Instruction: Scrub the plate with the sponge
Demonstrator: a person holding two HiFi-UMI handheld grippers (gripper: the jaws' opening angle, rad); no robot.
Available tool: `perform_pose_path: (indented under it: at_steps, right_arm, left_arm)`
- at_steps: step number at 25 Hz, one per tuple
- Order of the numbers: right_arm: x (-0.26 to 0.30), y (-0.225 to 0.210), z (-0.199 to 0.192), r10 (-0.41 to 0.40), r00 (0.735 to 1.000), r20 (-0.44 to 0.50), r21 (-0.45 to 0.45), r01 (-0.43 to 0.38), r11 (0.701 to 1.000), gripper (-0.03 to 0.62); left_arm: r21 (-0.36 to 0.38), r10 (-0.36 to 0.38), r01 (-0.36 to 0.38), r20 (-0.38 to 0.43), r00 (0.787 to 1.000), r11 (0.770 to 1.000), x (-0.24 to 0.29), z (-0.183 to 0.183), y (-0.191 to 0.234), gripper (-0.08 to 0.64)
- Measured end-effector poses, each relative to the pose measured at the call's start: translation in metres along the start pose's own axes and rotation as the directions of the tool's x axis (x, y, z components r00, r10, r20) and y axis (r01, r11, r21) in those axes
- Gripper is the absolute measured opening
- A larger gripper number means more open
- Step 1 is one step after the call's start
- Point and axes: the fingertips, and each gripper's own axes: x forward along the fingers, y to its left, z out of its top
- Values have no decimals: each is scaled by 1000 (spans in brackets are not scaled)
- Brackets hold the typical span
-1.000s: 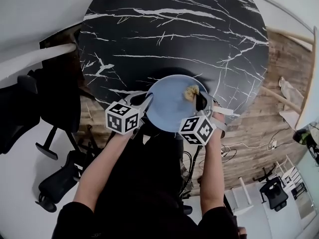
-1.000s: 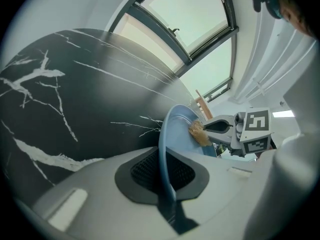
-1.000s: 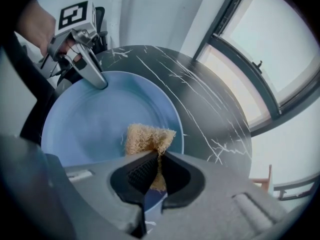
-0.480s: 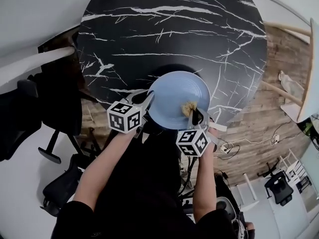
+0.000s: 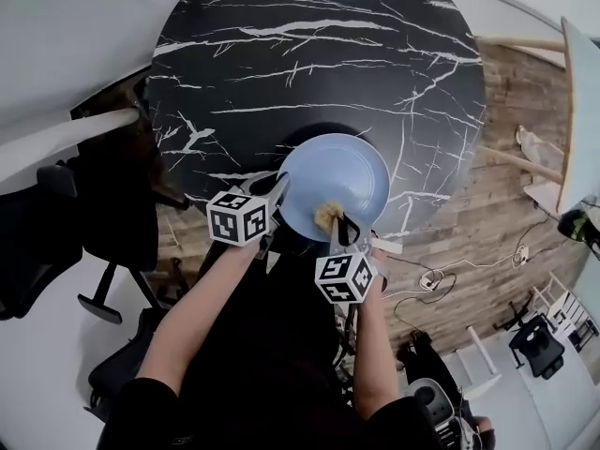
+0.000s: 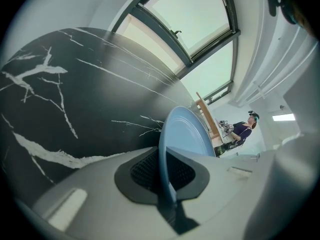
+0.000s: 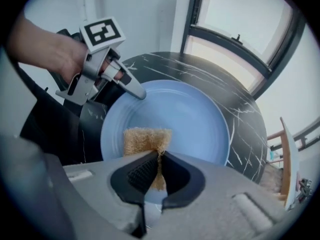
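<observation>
A light blue plate (image 5: 337, 186) is held tilted at the near edge of the black marble table (image 5: 309, 64). My left gripper (image 5: 279, 191) is shut on the plate's left rim (image 6: 165, 169), which runs edge-on between its jaws. My right gripper (image 5: 336, 221) is shut on a tan sponge (image 7: 146, 143), which lies flat against the plate's (image 7: 175, 119) near-left inner face. In the right gripper view the left gripper (image 7: 137, 91) shows pinching the plate's far-left rim.
Black office chairs (image 5: 66, 223) stand on the floor to the left of the table. Wooden floor with cables (image 5: 450, 261) lies to the right. A person (image 6: 245, 129) stands far off by the windows.
My right gripper has dragged the sponge across the plate from its right side to its near-left part. The left gripper has kept its hold on the rim.
</observation>
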Motion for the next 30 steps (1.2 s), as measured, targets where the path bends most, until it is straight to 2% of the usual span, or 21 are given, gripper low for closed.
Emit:
perform_pose_path:
  at_steps: [4, 8, 11, 15, 19, 24, 26, 30]
  right_arm:
    - [-31, -20, 24, -59, 989, 133, 117, 44, 992, 21]
    - [-65, -42, 49, -145, 954, 264, 254, 77, 964, 21]
    - [-95, -54, 66, -205, 906, 370, 371, 58, 927, 21]
    - [-144, -65, 84, -288, 812, 507, 505, -10, 863, 21]
    - [-189, -65, 99, -358, 738, 573, 569, -44, 821, 21]
    - [-243, -61, 113, -444, 657, 610, 629, -59, 775, 21]
    - [-258, -58, 116, -467, 635, 616, 638, -54, 768, 21]
    - [-277, -51, 119, -468, 611, 638, 624, -54, 780, 21]
  left_arm:
    - [13, 4, -4, -4, 1000, 1000, -5, 1, -1, 32]
    - [51, 6, -7, 12, 1000, 999, -19, 13, -1, 67]
    - [109, 2, -6, 43, 999, 994, -39, 25, -7, 70]
    - [229, -41, 15, 108, 993, 973, -76, 45, -33, 24]
    - [344, -114, 51, 165, 980, 938, -111, 68, -66, 0]
    - [496, -199, 64, 224, 954, 866, -162, 85, -110, 0]
    - [545, -227, 67, 233, 946, 836, -179, 85, -127, -2]
    - [616, -261, 48, 261, 929, 786, -205, 83, -155, 0]
